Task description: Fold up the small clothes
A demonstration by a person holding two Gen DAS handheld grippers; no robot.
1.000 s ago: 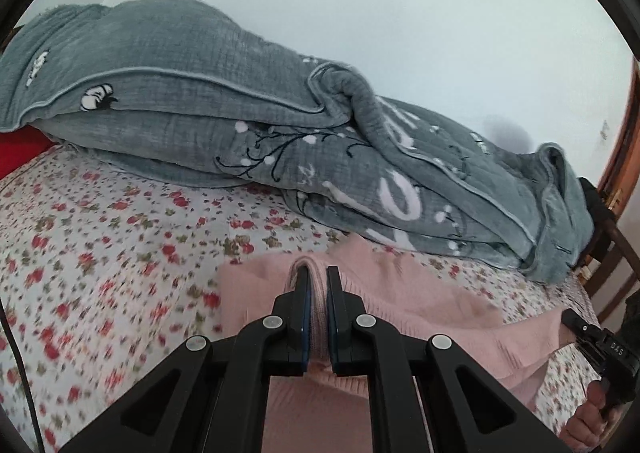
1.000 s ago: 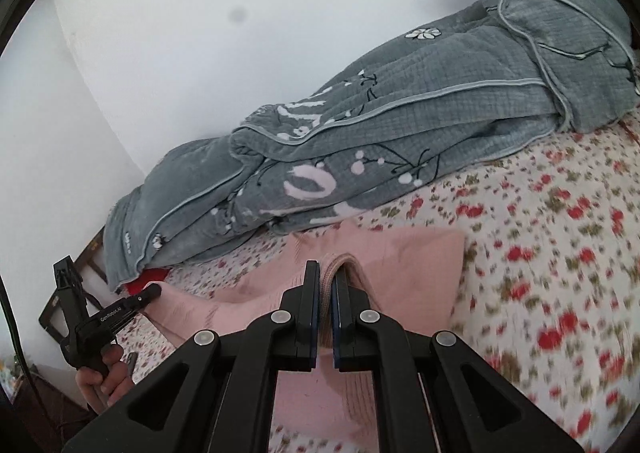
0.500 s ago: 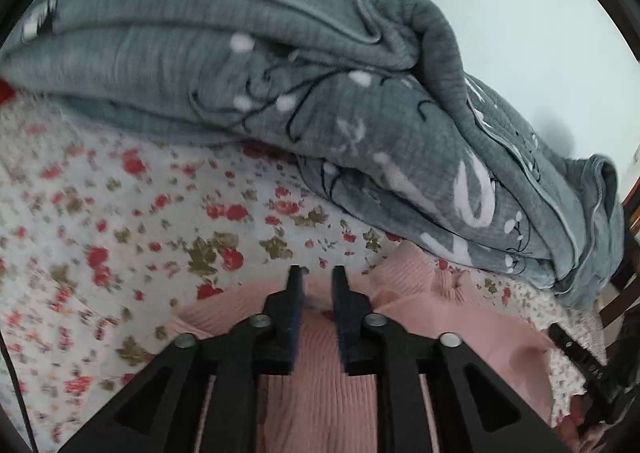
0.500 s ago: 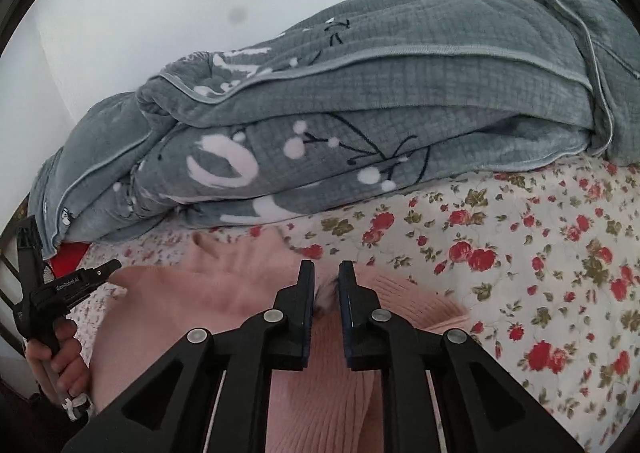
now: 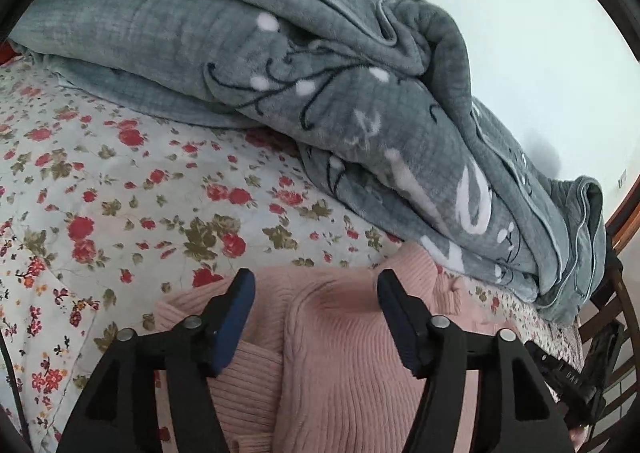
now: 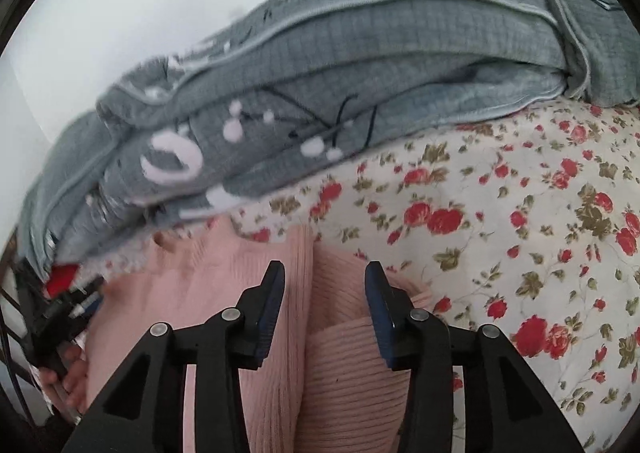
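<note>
while both claws spread, released, only right view shows, perhaps, a hand [image 6: 66,373].

A pink ribbed knit sweater [image 5: 344,353] lies on the flowered sheet [image 5: 120,213], just in front of the grey blanket [image 5: 320,93]. Its body is doubled over, with a fold edge running across the top and a soft dent in the upper layer. A ribbed layer sticks out beneath on the left. From the right wrist view, the sweater [image 6: 248,293] shows two overlapping folded layers.
</note>
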